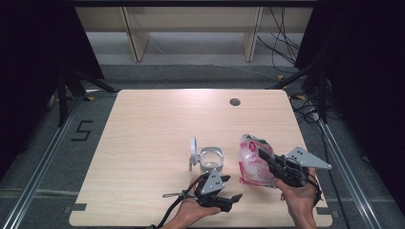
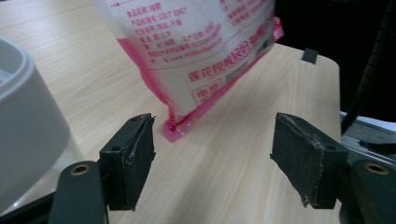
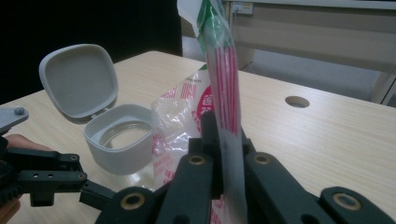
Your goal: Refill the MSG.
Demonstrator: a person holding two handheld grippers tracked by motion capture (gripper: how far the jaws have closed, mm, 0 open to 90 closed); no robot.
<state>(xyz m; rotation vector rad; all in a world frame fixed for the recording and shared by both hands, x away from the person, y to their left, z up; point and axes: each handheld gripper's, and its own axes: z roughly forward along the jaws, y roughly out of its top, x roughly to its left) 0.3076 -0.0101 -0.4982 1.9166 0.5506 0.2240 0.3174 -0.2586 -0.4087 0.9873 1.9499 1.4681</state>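
A pink and white plastic bag (image 1: 253, 164) stands on the table's front right, with red print on it. My right gripper (image 1: 261, 153) is shut on the bag's upper edge (image 3: 224, 70), which rises pinched between the jaws of that gripper (image 3: 222, 135). A grey container (image 1: 211, 160) sits just left of the bag, its hinged lid (image 3: 79, 79) standing open. My left gripper (image 1: 230, 187) is in front of the container, pointing right at the bag's lower corner (image 2: 175, 128). In its own view the left gripper (image 2: 212, 140) is open, with nothing between its pads.
The wooden table (image 1: 157, 124) has a round cable hole (image 1: 234, 101) near its far edge. The front edge lies just below both hands. Cables and frame legs lie on the floor beyond the table's right side (image 1: 310, 105).
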